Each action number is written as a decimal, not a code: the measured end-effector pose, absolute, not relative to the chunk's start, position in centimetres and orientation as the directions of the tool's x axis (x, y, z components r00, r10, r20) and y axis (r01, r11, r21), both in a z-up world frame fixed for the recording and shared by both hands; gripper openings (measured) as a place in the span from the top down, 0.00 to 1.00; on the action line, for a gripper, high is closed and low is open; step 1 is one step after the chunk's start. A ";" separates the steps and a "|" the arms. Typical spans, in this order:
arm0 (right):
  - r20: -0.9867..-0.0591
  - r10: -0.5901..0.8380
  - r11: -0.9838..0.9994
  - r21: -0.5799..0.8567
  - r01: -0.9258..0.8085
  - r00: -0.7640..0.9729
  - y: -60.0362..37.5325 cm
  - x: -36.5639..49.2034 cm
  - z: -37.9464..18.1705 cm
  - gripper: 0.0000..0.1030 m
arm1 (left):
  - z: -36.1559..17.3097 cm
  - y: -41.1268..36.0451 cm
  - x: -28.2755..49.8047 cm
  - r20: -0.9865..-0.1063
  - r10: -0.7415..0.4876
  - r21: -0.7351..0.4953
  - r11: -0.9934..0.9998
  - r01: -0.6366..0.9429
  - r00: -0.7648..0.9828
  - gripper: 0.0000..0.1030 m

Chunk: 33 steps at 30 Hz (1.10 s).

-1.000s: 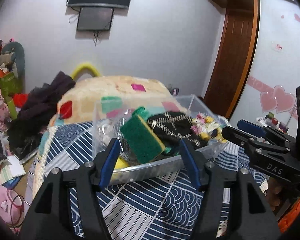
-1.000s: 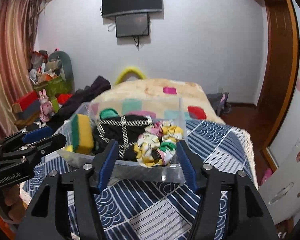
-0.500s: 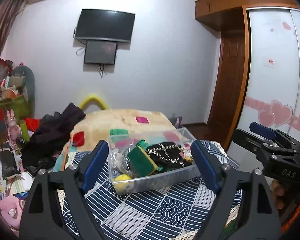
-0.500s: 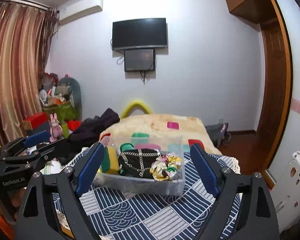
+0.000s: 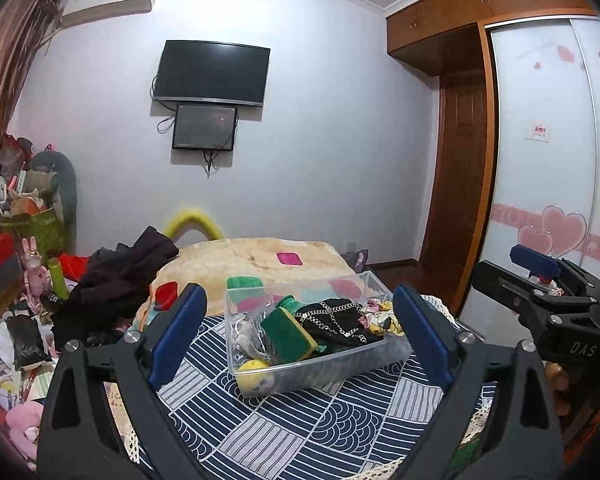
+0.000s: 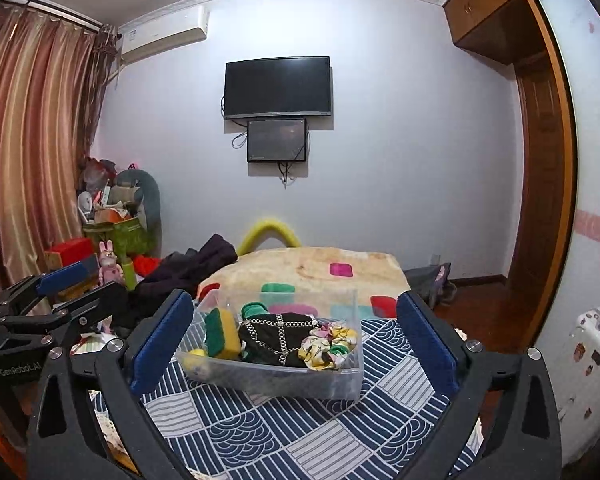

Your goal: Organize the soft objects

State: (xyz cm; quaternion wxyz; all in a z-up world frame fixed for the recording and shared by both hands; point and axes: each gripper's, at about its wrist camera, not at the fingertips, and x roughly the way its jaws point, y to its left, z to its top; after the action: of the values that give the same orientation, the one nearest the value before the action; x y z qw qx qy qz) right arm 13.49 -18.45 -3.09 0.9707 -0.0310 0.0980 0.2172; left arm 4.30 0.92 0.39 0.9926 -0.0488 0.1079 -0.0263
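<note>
Filled clear bin [image 6: 300, 380] on quilt, both grippers' jaws spread, empty

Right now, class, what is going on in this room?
A person holds two grippers over a bed, both open and empty: the left gripper and the right gripper. Neither touches anything. Between them sits a clear bin on the blue patterned cover, already holding a sponge, a black chained bag and scrunchies. The sorting looks finished.
</note>
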 end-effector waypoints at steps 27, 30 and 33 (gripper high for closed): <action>-0.213 0.418 0.904 0.003 -0.428 0.883 -18.8 13.2 -3.3 0.00 | 0.4 0.6 4.2 -0.215 -0.068 -0.099 0.994 0.047 0.974 0.05; -0.212 0.419 0.904 0.003 -0.428 0.883 -18.8 13.2 -3.2 0.00 | 0.4 0.6 4.3 -0.214 -0.068 -0.100 0.994 0.048 0.974 0.05; -0.209 0.420 0.903 0.003 -0.429 0.883 -18.8 13.0 -3.0 0.00 | 0.3 0.6 4.3 -0.214 -0.068 -0.100 0.994 0.048 0.974 0.05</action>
State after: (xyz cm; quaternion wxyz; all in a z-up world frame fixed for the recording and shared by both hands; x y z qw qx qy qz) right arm 13.04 -18.75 -3.04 0.9701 -0.0217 0.1031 0.2188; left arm 4.27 0.64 0.35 0.9925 -0.0470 0.1091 -0.0293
